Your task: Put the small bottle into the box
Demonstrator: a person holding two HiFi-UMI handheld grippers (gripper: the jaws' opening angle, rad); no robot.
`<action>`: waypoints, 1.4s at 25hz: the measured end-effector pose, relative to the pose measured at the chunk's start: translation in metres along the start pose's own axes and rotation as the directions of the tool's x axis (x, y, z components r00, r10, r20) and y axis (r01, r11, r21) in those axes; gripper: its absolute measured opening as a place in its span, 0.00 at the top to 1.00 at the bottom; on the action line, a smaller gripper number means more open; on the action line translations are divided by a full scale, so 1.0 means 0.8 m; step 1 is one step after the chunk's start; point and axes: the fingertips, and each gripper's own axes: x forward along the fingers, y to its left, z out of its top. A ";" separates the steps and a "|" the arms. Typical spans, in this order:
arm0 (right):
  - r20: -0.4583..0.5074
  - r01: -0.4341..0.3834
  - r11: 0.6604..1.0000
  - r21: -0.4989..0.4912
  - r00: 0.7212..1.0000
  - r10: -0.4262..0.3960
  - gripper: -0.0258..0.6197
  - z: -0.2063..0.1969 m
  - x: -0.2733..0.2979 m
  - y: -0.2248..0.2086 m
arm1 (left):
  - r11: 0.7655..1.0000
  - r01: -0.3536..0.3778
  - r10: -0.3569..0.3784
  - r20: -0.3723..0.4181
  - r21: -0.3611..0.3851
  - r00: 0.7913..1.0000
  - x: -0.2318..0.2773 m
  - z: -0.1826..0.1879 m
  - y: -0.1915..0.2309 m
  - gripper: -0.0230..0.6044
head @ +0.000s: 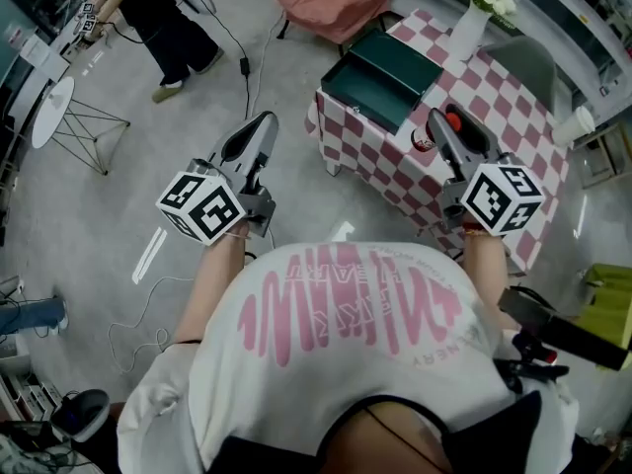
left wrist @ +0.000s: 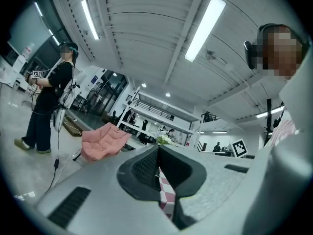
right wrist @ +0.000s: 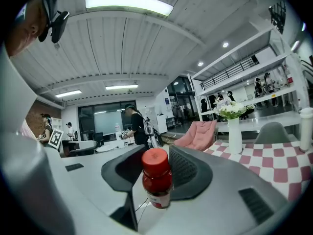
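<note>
The right gripper (head: 446,131) is squeezing the small bottle (right wrist: 157,177) between its two jaws. The bottle has a red cap and hangs in the air above the table (head: 499,97) with the checked cloth. It is not in the box (head: 390,72) yet. The box sits open near the table's corner, a little way off from the bottle. The left gripper (head: 263,121) has its jaws pressed together with nothing in them, and it is out over the floor.

What could go wrong? The jaws hold only the sides of the bottle, so it might slip out if the grip gets loose too soon. Then it would land on the cloth and roll off the edge. The bottle could also bump the box wall if it comes in too low (the box could slide). A wide swing could hit the vase (head: 468,28).
</note>
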 end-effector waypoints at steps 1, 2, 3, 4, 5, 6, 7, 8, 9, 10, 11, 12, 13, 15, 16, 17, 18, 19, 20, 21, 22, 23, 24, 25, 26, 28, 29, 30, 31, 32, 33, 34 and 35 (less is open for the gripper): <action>-0.005 0.007 1.000 -0.001 1.000 -0.007 0.72 -0.002 0.006 -0.002 | 1.000 0.005 -0.005 -0.004 -0.003 1.000 0.005 0.000 0.006 0.95; -0.010 0.015 1.000 -0.001 1.000 -0.015 0.72 -0.004 0.012 -0.004 | 1.000 0.011 -0.011 -0.006 -0.006 1.000 0.009 0.000 0.012 0.95; -0.014 0.024 1.000 0.002 1.000 -0.024 0.72 -0.005 0.018 -0.007 | 1.000 0.017 -0.017 -0.010 -0.008 1.000 0.014 0.001 0.017 0.95; -0.018 0.034 0.999 0.005 0.999 -0.034 0.72 -0.006 0.024 -0.010 | 1.000 0.025 -0.025 -0.014 -0.010 1.000 0.019 0.001 0.023 0.95; -0.021 0.043 0.999 0.009 0.999 -0.043 0.72 -0.008 0.029 -0.013 | 0.999 0.034 -0.034 -0.018 -0.013 0.999 0.024 0.001 0.027 0.95; -0.023 0.051 0.999 0.012 0.998 -0.051 0.72 -0.008 0.034 -0.016 | 0.999 0.043 -0.043 -0.023 -0.016 0.999 0.028 0.001 0.032 0.95; -0.024 0.056 0.998 0.013 0.998 -0.056 0.72 -0.009 0.038 -0.017 | 0.998 0.051 -0.052 -0.028 -0.020 0.998 0.033 0.002 0.036 0.95; -0.024 0.059 0.998 0.014 0.998 -0.059 0.72 -0.009 0.043 -0.019 | 0.998 0.059 -0.060 -0.034 -0.023 0.998 0.037 0.002 0.040 0.95; -0.023 0.062 0.998 0.014 0.998 -0.062 0.72 -0.009 0.047 -0.020 | 0.998 0.065 -0.066 -0.039 -0.025 0.997 0.040 0.002 0.045 0.95; -0.023 0.065 0.998 0.014 0.998 -0.065 0.72 -0.009 0.051 -0.020 | 0.997 0.070 -0.071 -0.044 -0.026 0.996 0.043 0.002 0.049 0.95; -0.025 0.069 0.998 0.014 0.997 -0.069 0.72 -0.010 0.055 -0.021 | 0.997 0.075 -0.076 -0.047 -0.027 0.996 0.046 0.002 0.052 0.95; -0.028 0.074 0.997 0.015 0.997 -0.073 0.72 -0.012 0.057 -0.023 | 0.996 0.080 -0.081 -0.050 -0.028 0.995 0.049 0.002 0.056 0.95; -0.031 0.079 0.997 0.017 0.996 -0.078 0.72 -0.014 0.060 -0.024 | 0.996 0.084 -0.086 -0.051 -0.031 0.995 0.051 0.001 0.059 0.95; -0.040 0.090 0.996 0.021 0.995 -0.089 0.72 -0.018 0.065 -0.025 | 0.995 0.093 -0.094 -0.057 -0.036 0.994 0.055 0.000 0.064 0.95; -0.043 0.094 0.995 0.023 0.995 -0.093 0.72 -0.019 0.068 -0.026 | 0.995 0.096 -0.098 -0.061 -0.038 0.993 0.056 0.000 0.067 0.95; -0.045 0.098 0.995 0.025 0.994 -0.097 0.72 -0.020 0.071 -0.026 | 0.994 0.098 -0.101 -0.065 -0.040 0.993 0.058 -0.001 0.070 0.95; -0.047 0.101 0.995 0.026 0.994 -0.100 0.72 -0.021 0.073 -0.026 | 0.994 0.099 -0.102 -0.068 -0.042 0.992 0.059 -0.002 0.072 0.95; -0.049 0.104 0.994 0.027 0.994 -0.102 0.72 -0.022 0.075 -0.026 | 0.994 0.097 -0.100 -0.069 -0.042 0.993 0.059 -0.003 0.075 0.95; -0.051 0.106 0.994 0.027 0.993 -0.104 0.72 -0.023 0.076 -0.026 | 0.995 0.092 -0.094 -0.067 -0.041 0.993 0.059 -0.004 0.078 0.95; -0.055 0.107 0.994 0.027 0.993 -0.106 0.72 -0.025 0.077 -0.026 | 0.996 0.084 -0.087 -0.063 -0.041 0.994 0.058 -0.005 0.082 0.95; -0.061 0.110 0.994 0.027 0.992 -0.108 0.72 -0.027 0.078 -0.027 | 0.996 0.077 -0.079 -0.060 -0.043 0.995 0.057 -0.006 0.085 0.95; -0.069 0.113 0.993 0.025 0.991 -0.111 0.72 -0.031 0.079 -0.029 | 0.997 0.069 -0.072 -0.056 -0.047 0.996 0.057 -0.008 0.088 0.95; -0.079 0.115 0.993 0.023 0.991 -0.112 0.72 -0.035 0.080 -0.030 | 0.997 0.061 -0.063 -0.052 -0.051 0.997 0.056 -0.010 0.091 0.95; -0.089 0.115 0.993 0.022 0.990 -0.113 0.72 -0.039 0.082 -0.031 | 0.997 0.050 -0.053 -0.048 -0.055 0.997 0.055 -0.013 0.095 0.95; -0.099 0.114 0.993 0.020 0.989 -0.111 0.72 -0.042 0.084 -0.032 | 0.998 0.038 -0.041 -0.045 -0.058 0.998 0.053 -0.015 0.098 0.95; -0.112 0.108 0.994 0.018 0.988 -0.105 0.72 -0.048 0.088 -0.032 | 0.998 0.015 -0.018 -0.041 -0.067 0.999 0.047 -0.021 0.104 0.95; -0.115 0.106 0.994 0.019 0.988 -0.103 0.72 -0.050 0.090 -0.032 | 0.997 0.006 -0.009 -0.043 -0.072 0.999 0.045 -0.023 0.106 0.95; -0.115 0.105 0.994 0.021 0.988 -0.102 0.72 -0.051 0.093 -0.033 | 0.997 0.001 -0.004 -0.047 -0.077 0.999 0.043 -0.025 0.108 0.95; -0.114 0.105 0.994 0.023 0.988 -0.101 0.72 -0.051 0.096 -0.033 | 0.997 -0.002 -0.002 -0.053 -0.080 0.999 0.041 -0.026 0.108 0.95; -0.112 0.104 0.994 0.024 0.989 -0.101 0.72 -0.050 0.098 -0.032 | 0.997 -0.003 -0.001 -0.060 -0.081 0.998 0.041 -0.028 0.110 0.95; -0.111 0.103 0.994 0.024 0.989 -0.099 0.72 -0.050 0.101 -0.032 | 0.997 -0.005 0.000 -0.065 -0.081 0.998 0.040 -0.029 0.111 0.95; -0.113 0.100 0.995 0.024 0.989 -0.097 0.72 -0.052 0.104 -0.031 | 0.997 -0.009 0.003 -0.068 -0.081 0.998 0.039 -0.030 0.113 0.95; -0.116 0.097 0.995 0.025 0.989 -0.094 0.72 -0.054 0.106 -0.030 | 0.997 -0.013 0.007 -0.069 -0.081 0.998 0.038 -0.031 0.116 0.95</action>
